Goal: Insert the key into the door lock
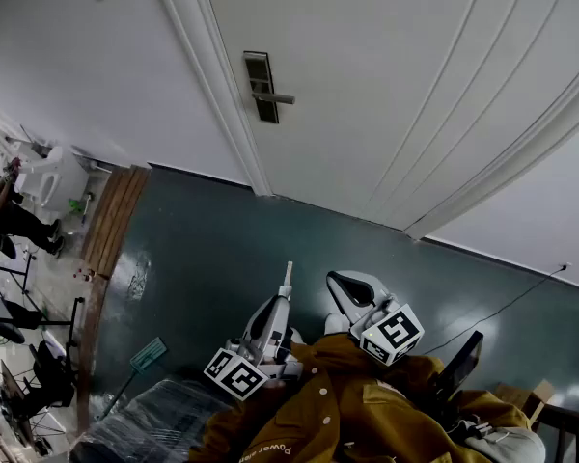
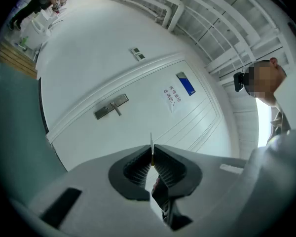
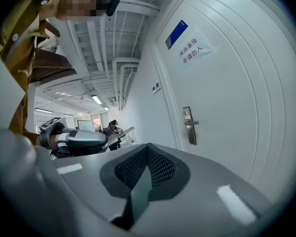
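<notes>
The left gripper (image 2: 151, 156) has its ribbed dark jaws pressed together on a thin, flat metal key (image 2: 151, 143). The key is seen edge-on, and its pale blade sticks out past the jaw tips toward 12 o'clock. The right gripper (image 3: 148, 151) has its mesh-textured jaws closed against each other, with nothing between them. Both grippers have smooth grey shells and are held near the person's mustard-coloured jacket (image 1: 367, 408). In the head view the right one is at about 3 o'clock from the left one. The door (image 1: 396, 75) is white and matte, with long moulded panel lines and a white frame (image 1: 217, 85). The lock plate (image 1: 261, 87) is a narrow upright rectangle of brushed metal near the door's edge, and a straight lever handle (image 1: 275, 97) projects from it. In the left gripper view the plate is at about 10 o'clock from the key tip and well apart from it, with only bare door surface between them. A paper notice (image 2: 171, 96) with red print and a small blue sign (image 2: 185, 83) are fixed on the door, at about 1 o'clock from the key. The floor (image 1: 222, 249) is dark teal and a little glossy, and a thin cable (image 1: 502, 307) lies on it at the right.
</notes>
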### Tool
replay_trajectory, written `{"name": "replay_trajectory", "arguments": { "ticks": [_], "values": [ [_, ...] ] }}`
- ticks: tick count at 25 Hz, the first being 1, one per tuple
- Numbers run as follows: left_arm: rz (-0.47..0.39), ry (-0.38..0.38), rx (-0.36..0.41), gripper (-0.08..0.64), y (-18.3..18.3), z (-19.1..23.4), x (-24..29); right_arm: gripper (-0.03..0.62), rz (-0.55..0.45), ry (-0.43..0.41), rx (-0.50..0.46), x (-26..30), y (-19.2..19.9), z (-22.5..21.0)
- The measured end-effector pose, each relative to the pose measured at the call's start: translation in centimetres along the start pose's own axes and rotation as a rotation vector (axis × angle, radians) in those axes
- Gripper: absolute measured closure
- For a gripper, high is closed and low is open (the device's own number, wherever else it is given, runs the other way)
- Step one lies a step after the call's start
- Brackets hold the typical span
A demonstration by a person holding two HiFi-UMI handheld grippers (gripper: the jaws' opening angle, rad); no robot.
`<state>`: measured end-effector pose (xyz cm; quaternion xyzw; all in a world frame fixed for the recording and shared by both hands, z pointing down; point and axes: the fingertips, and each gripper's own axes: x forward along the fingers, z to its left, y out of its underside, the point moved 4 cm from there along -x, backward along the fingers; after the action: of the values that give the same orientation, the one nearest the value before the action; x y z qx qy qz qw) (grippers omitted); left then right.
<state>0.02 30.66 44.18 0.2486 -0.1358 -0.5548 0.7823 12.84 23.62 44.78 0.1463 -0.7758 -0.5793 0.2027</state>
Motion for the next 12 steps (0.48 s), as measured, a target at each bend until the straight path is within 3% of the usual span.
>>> {"name": "replay_trajectory", "arguments": {
  "ticks": [12],
  "values": [
    [0.027,0.017,-0.024,0.537,0.63,0.16,-0.41,0.588,-0.013,-0.007,0.016,-0.69,0.21,0.86]
  ]
}}
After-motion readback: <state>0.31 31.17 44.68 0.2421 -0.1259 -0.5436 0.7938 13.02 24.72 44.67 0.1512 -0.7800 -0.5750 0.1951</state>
